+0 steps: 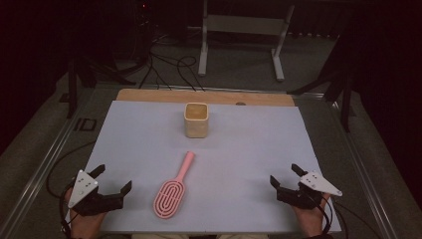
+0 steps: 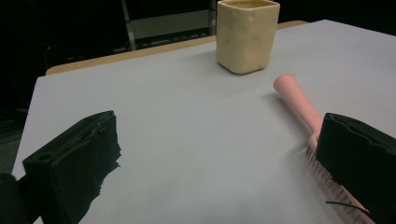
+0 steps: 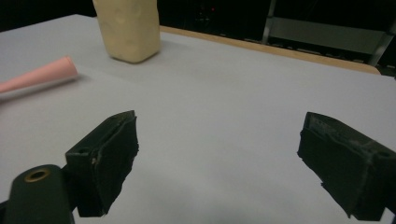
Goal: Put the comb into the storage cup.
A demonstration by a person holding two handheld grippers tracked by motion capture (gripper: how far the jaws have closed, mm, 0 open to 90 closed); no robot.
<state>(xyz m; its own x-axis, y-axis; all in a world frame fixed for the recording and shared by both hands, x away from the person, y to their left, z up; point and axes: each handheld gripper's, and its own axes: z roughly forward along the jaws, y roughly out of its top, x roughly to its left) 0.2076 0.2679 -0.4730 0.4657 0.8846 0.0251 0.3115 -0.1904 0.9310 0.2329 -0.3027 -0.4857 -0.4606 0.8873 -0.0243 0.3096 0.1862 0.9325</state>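
Note:
A pink hairbrush [image 1: 173, 189] lies flat on the pale sheet [image 1: 139, 134], head toward the front edge, handle pointing at a cream square cup [image 1: 196, 119] standing upright farther back. My left gripper [image 1: 113, 179] rests open at the front left, just left of the brush head. My right gripper [image 1: 285, 175] rests open at the front right, well away from the brush. In the left gripper view the brush handle [image 2: 297, 100] runs beside the right jaw and the cup [image 2: 246, 35] stands ahead. The right gripper view shows the handle tip [image 3: 44, 73] and cup [image 3: 128, 30] at upper left.
A wooden strip [image 1: 149, 95] borders the sheet's far edge. Beyond the table stand a white metal frame [image 1: 244, 30] and loose cables [image 1: 169, 69] on the floor. Metal rails [image 1: 47, 159] flank the table on both sides.

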